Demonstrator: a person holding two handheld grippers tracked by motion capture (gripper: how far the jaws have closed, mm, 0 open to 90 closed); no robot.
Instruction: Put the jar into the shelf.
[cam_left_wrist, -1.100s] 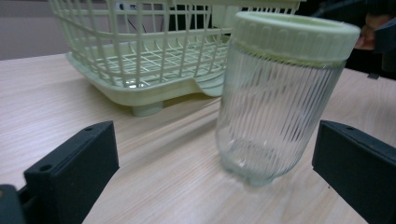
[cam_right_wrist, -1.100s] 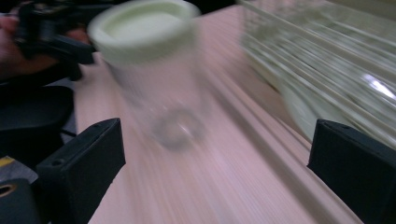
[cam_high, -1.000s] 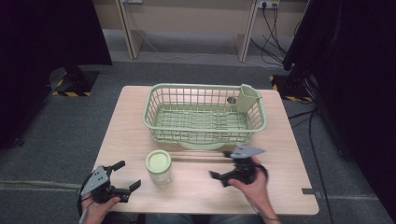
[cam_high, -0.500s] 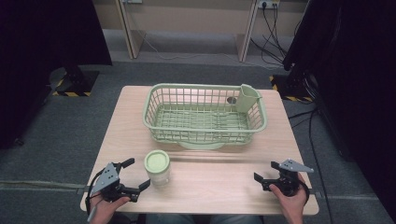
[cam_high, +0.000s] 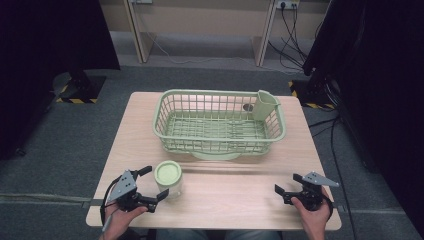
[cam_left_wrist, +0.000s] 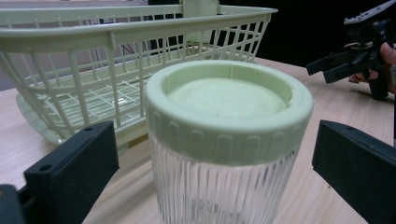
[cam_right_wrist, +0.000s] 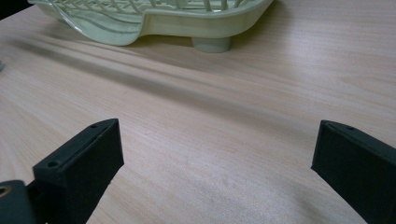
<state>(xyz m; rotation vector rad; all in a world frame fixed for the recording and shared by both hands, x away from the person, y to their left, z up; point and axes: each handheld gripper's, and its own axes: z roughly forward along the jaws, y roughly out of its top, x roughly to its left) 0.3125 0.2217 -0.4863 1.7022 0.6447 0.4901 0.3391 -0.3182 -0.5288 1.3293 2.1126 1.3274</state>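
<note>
A ribbed clear jar with a pale green screw lid is seen standing upright on the wooden table, towards the near left, just in front of the green wire dish basket. The lid is found seated flat on the jar's mouth, and in the left gripper view the jar is framed squarely between the two black jaws, one off each side of it with clear air left on both flanks, so nothing is being touched. The left gripper is held spread wide, released, with its jaws pointing to the right at the jar from the near left edge of the table; the person's left hand is wrapped around its body and a cable is trailed off the near edge. Behind the jar, the basket is set across the middle of the table, empty of dishes as far as can be made out, with a small cutlery cup fixed in its far right corner and a drip tray showing underneath. Over on the near right, well apart from the jar, the right gripper is held low over the tabletop by the right hand, its jaws likewise parted and pointing left; bare wood grain is seen between them in the right gripper view, and nothing is gripped.
</note>
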